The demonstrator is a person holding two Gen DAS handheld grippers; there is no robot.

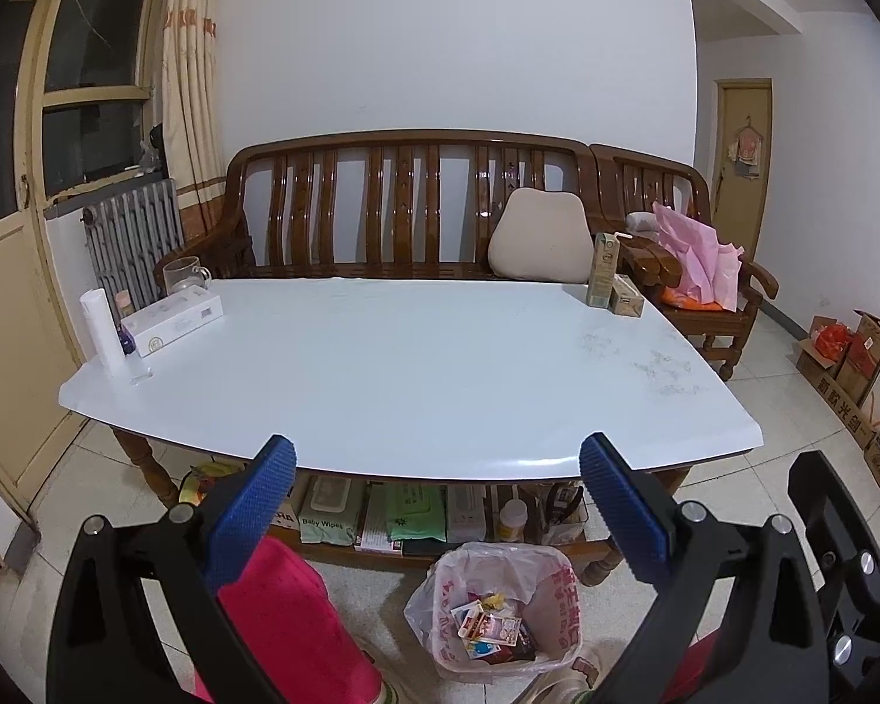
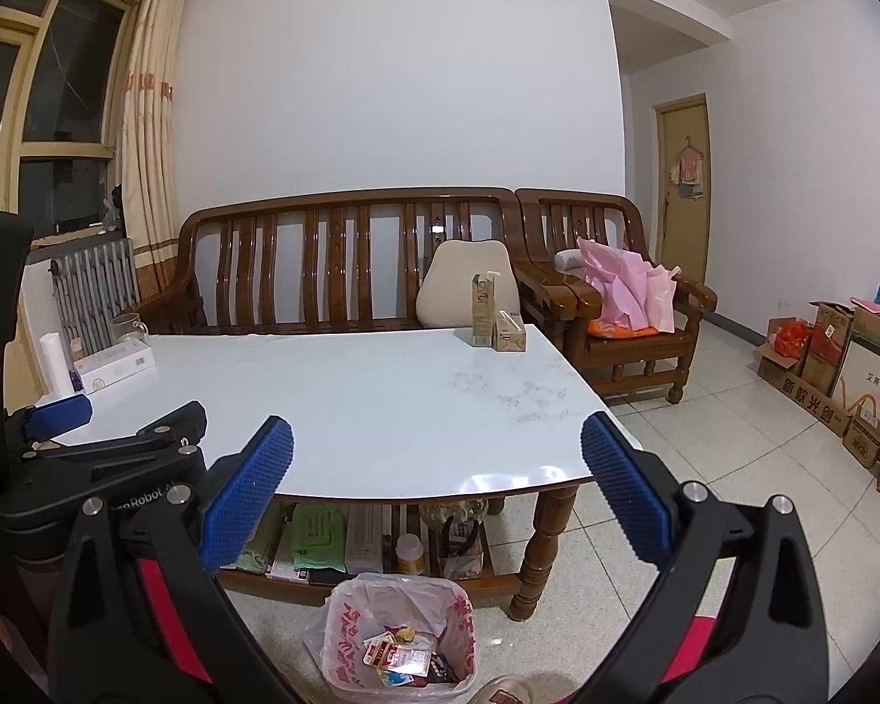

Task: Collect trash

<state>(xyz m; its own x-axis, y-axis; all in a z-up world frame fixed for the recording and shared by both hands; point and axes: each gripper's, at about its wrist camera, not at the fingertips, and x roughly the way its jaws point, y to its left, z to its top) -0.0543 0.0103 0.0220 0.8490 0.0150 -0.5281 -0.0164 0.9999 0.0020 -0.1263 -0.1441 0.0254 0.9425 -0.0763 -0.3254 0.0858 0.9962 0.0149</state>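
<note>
Trash bin, white bag-lined, held colourful wrappers, stood on floor at table's near edge. My left gripper and right gripper both gaped empty. Two cartons at far right corner.

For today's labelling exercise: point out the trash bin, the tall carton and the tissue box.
trash bin (image 1: 557,604), left wrist view, on its bag-lined right rim.
tall carton (image 2: 482,311), right wrist view, on its front face.
tissue box (image 1: 173,320), left wrist view, on its top face.

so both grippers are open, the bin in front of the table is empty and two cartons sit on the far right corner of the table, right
Not quite: the bin is not empty. The left wrist view shows wrappers lying in its bag. The rest stands: the left gripper and right gripper are open, and two cartons sit on that corner of the table.
</note>
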